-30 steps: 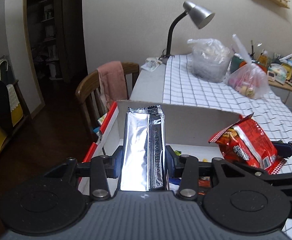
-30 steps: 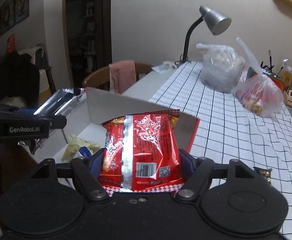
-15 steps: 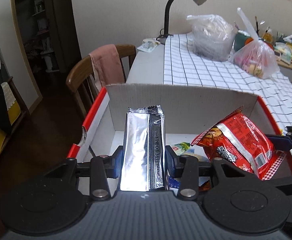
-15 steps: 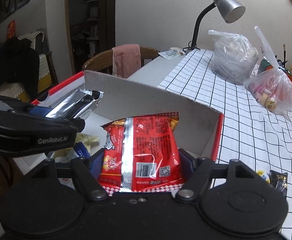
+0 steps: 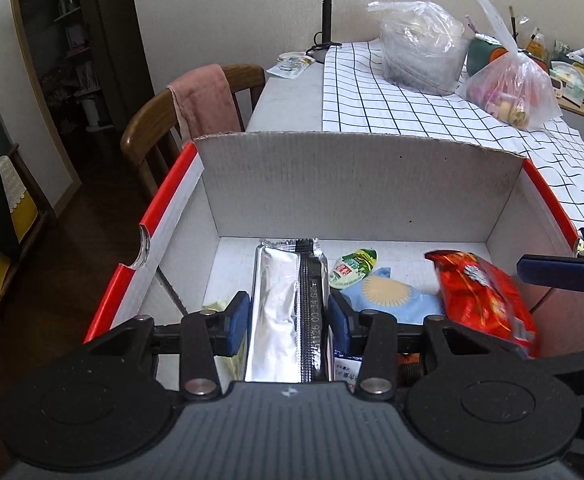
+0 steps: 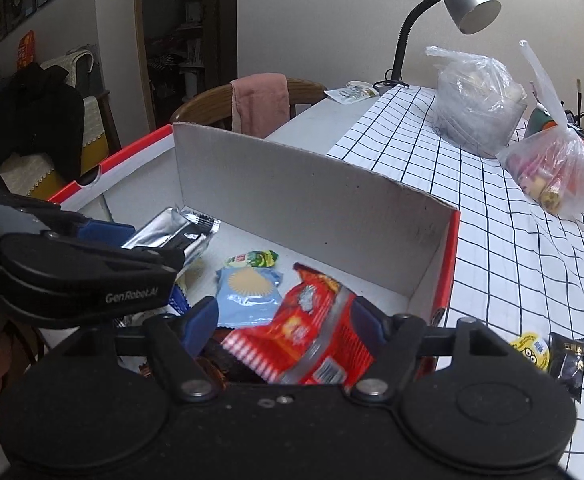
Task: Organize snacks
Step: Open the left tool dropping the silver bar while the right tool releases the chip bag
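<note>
My left gripper [image 5: 287,320] is shut on a silver foil snack pack [image 5: 283,312] and holds it inside the white cardboard box with red edges [image 5: 356,184]. The pack also shows in the right wrist view [image 6: 171,236]. My right gripper [image 6: 283,320] is open wide over the box. The red snack bag [image 6: 308,340] lies blurred and tilted between its fingers, loose from them; it also shows in the left wrist view [image 5: 484,300]. A light blue packet [image 6: 247,288] and a small green packet [image 6: 251,259] lie on the box floor.
The box stands at the edge of a table with a checked cloth [image 6: 512,240]. Two small snacks [image 6: 548,356] lie on the cloth right of the box. Two plastic bags [image 5: 424,60] and a desk lamp [image 6: 464,4] stand farther back. A wooden chair with a pink towel [image 5: 203,100] stands left of the table.
Both grippers have gone down into the box. My right gripper has opened and the red bag has come loose and tipped. My left gripper still holds the silver pack.
</note>
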### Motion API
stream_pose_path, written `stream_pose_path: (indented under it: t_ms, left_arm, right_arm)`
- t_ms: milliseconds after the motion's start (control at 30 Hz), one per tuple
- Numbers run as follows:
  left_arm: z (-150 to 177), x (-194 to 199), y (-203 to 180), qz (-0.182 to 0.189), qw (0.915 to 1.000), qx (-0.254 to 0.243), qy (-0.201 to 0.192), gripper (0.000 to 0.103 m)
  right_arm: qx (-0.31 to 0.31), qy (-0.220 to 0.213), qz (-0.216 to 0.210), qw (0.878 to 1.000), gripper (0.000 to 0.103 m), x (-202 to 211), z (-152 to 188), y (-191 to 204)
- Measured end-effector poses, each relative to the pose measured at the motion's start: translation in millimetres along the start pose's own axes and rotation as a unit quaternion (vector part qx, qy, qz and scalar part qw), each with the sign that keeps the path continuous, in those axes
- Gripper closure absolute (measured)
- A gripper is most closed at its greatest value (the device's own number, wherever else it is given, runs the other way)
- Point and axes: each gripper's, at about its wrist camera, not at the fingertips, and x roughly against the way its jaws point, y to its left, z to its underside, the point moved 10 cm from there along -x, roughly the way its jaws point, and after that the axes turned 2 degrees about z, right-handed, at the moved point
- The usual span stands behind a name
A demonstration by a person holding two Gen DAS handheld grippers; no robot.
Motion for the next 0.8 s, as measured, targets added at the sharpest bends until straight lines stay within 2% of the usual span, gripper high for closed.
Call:
stream_pose_path:
  t_ms: [267,433,567,633,800]
  left_arm:
    - [0.1,11.8,0.3,0.001,0.9999,0.004,-0.011,0.053]
    - [-0.9,27.8,-4.2,0.006,0.9996,0.006,-0.027,0.043]
    - [-1.7,42.9,-9.3,0.009,0.9992,0.003,-0.040,0.042]
    - [-1.9,50.3,-11.0,0.010,0.9988,0.005,-0.047,0.034]
    - [-0.9,68.2,-16.2,0.012,0.9980,0.005,-0.062,0.032]
  right_arm:
    - [0.001,-0.012,-0.010,1.000,0.024,15.6,3.8,1.2]
    - [0.000,-0.019,-0.013,1.000,0.022,28.5,5.8,-1.1]
    - [-0.004,-0.030,-0.015,0.999,0.020,42.4,6.8,-4.0]
    - [-0.003,-0.034,-0.014,0.999,0.020,49.4,6.9,-5.5]
    - [-0.005,-0.052,-0.017,0.998,0.015,67.6,6.7,-9.6]
